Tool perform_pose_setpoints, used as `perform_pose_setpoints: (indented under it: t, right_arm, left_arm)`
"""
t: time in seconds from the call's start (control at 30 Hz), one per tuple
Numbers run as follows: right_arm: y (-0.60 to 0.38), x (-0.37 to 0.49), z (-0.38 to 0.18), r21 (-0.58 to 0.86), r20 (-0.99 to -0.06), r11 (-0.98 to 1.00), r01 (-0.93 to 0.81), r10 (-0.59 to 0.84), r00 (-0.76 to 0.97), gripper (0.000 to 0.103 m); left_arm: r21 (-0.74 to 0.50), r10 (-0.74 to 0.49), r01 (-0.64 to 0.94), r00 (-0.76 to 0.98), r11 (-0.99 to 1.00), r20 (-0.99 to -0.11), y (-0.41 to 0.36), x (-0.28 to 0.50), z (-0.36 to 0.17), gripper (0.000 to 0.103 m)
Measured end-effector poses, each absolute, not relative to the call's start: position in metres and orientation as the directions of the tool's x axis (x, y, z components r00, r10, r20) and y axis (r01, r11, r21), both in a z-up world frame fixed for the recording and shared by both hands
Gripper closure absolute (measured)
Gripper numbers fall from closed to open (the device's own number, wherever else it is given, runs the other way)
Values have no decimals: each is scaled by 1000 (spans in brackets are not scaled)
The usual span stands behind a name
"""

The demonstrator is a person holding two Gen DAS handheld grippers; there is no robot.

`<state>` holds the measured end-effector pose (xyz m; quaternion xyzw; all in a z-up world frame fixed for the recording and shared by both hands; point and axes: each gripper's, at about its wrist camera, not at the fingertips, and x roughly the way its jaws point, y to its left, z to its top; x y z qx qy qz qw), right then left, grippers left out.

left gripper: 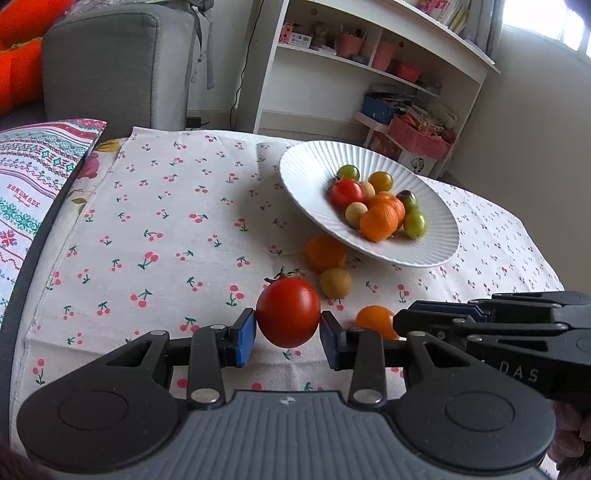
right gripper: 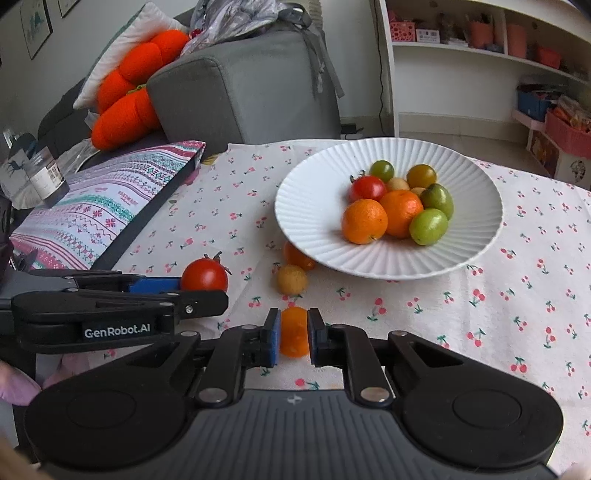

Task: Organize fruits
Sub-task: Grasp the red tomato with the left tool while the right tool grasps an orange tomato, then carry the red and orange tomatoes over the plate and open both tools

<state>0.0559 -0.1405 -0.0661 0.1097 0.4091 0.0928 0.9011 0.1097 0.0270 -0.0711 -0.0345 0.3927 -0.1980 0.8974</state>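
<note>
Two grippers pinch fruit over cherry-print cloth (left gripper: 166,229): left gripper (left gripper: 288,332) a red tomato (left gripper: 288,312), right gripper (right gripper: 293,334) an orange tomato (right gripper: 294,332). White plate (right gripper: 314,206) at one o'clock, grey sofa (right gripper: 240,85) at eleven.

Soft daylight from upper-right window (left gripper: 546,26) — mild glare, fisheye-bent edges, sharp focus

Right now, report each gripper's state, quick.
Left gripper: closed on the red tomato.
Right gripper: closed on the small orange tomato.
</note>
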Motion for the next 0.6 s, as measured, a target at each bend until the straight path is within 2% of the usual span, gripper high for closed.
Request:
perform_pose_setpoints:
  t: [0.1,0.27,0.6]
  right_arm:
    - [-141,56,-69,272,-724,960,-70,253,642,70]
    - [-132,59,-73,272,-728,957,-104,275,628,63]
    - [-121,70,-85,198,-749,973,-122,231,621,67]
  left_arm:
    - [-208,-375,328,608,921,-700,25,110,-73,77]
    - [-195,-365,328,607,924,-706,23,110,-75,77]
    - [-165,-330,313,605,935,-725,29,111,-80,76]
